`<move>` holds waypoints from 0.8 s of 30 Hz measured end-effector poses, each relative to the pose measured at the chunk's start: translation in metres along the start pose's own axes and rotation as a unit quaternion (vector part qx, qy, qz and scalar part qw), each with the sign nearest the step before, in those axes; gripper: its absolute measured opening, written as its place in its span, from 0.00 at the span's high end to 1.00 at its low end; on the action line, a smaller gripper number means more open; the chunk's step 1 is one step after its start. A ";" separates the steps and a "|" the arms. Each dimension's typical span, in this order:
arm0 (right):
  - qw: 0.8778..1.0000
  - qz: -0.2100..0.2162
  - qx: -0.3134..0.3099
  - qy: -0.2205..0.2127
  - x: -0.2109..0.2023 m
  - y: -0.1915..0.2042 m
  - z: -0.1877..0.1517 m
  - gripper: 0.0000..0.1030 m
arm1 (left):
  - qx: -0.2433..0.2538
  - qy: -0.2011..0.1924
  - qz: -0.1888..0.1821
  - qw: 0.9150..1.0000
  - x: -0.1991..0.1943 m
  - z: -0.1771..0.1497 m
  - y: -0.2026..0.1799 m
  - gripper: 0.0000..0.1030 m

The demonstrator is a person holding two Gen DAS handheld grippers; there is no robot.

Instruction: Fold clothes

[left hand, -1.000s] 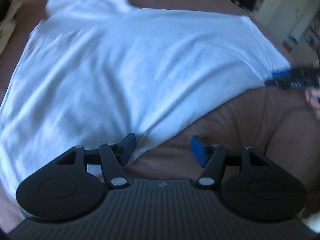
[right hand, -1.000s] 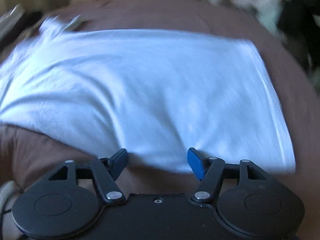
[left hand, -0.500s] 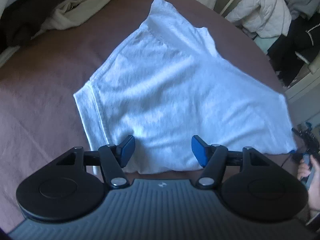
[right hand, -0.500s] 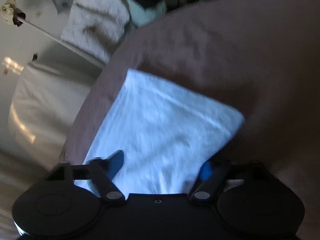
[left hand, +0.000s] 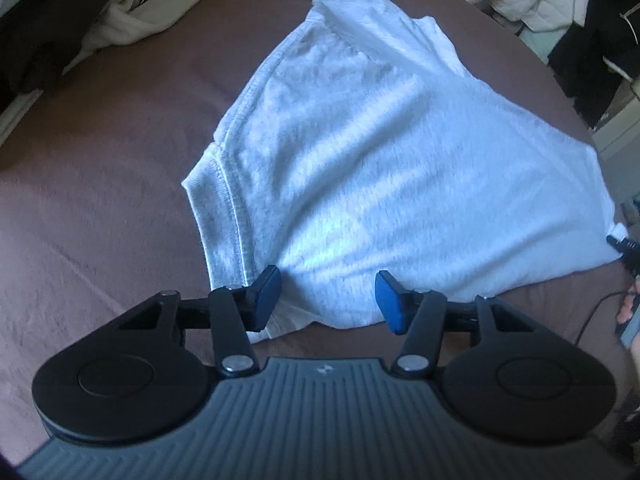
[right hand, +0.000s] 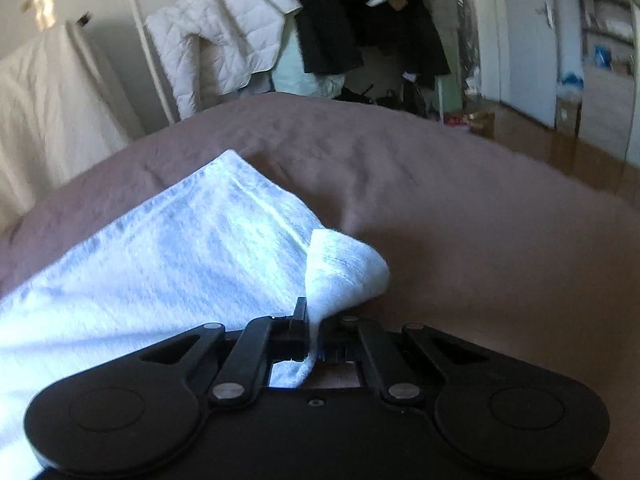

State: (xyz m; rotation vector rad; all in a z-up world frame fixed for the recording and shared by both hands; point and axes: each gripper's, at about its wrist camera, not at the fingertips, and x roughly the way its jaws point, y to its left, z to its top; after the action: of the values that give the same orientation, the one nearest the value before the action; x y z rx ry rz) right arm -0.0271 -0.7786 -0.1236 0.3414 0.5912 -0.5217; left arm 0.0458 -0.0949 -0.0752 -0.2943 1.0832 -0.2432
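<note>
Garment: a white short-sleeved cotton T-shirt (left hand: 384,152) lies spread flat on the brown bedspread (left hand: 100,208), collar end far, sleeve hem toward the left.
Hidden: the T-shirt's near edge passes under the left gripper; its right corner disappears at the frame edge of the left wrist view. A person's hand (left hand: 628,312) is cut off there, blurred.
Left gripper: the black two-finger gripper with blue pads (left hand: 327,300) hovers at the T-shirt's near edge, jaws wide apart, holding nothing.
Right gripper: the second black gripper (right hand: 310,328) is clamped on the T-shirt's hem corner (right hand: 344,268), which bunches upward above the bedspread.
Background: a white quilted jacket (right hand: 228,40) hangs beyond the bedspread.
</note>
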 end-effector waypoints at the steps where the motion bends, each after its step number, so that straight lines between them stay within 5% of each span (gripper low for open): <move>1: 1.000 -0.011 -0.015 -0.003 -0.001 0.002 0.000 0.95 | -0.001 0.001 -0.002 1.000 0.000 0.002 0.002 0.48; 6: 0.994 -0.105 -0.025 -0.002 -0.002 0.019 0.023 0.46 | -0.005 0.004 0.000 1.000 -0.005 0.003 0.000 0.48; 8: 0.989 -0.141 -0.030 -0.005 -0.012 0.030 0.037 0.42 | -0.023 -0.003 -0.008 1.000 -0.015 0.002 -0.007 0.42; 10: 0.989 -0.120 -0.073 -0.048 -0.039 0.058 0.055 0.38 | -0.018 -0.019 -0.021 0.999 -0.029 0.002 -0.016 0.42; 11: 0.987 -0.108 -0.092 -0.073 -0.052 0.074 0.062 0.27 | -0.008 -0.031 -0.016 0.999 -0.036 0.003 -0.021 0.41; 13: 0.986 -0.051 -0.124 -0.101 -0.070 0.105 0.072 0.13 | 0.010 -0.049 -0.006 0.999 -0.045 0.014 -0.027 0.41; 15: 0.983 0.033 -0.150 -0.104 -0.079 0.137 0.079 0.13 | 0.026 -0.066 0.002 0.997 -0.053 0.028 -0.032 0.37; 17: 0.972 0.162 -0.166 -0.045 -0.071 0.174 0.087 0.13 | 0.038 -0.082 0.011 0.996 -0.059 0.043 -0.036 0.34; 21: 0.919 0.342 -0.177 0.085 -0.033 0.256 0.090 0.13 | 0.067 -0.072 0.024 0.995 -0.044 0.073 -0.038 0.33; 22: 0.906 0.367 -0.178 0.116 -0.022 0.276 0.089 0.13 | 0.080 -0.070 0.025 0.994 -0.037 0.080 -0.039 0.33; 24: 0.901 0.358 -0.179 0.168 0.005 0.309 0.085 0.13 | 0.110 -0.069 0.029 0.991 -0.023 0.095 -0.042 0.33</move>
State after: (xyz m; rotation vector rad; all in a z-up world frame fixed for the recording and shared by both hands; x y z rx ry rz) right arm 0.1848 -0.5652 -0.0120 0.2718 0.8235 0.3661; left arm 0.1176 -0.1158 0.0003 -0.0800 0.9167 -0.2836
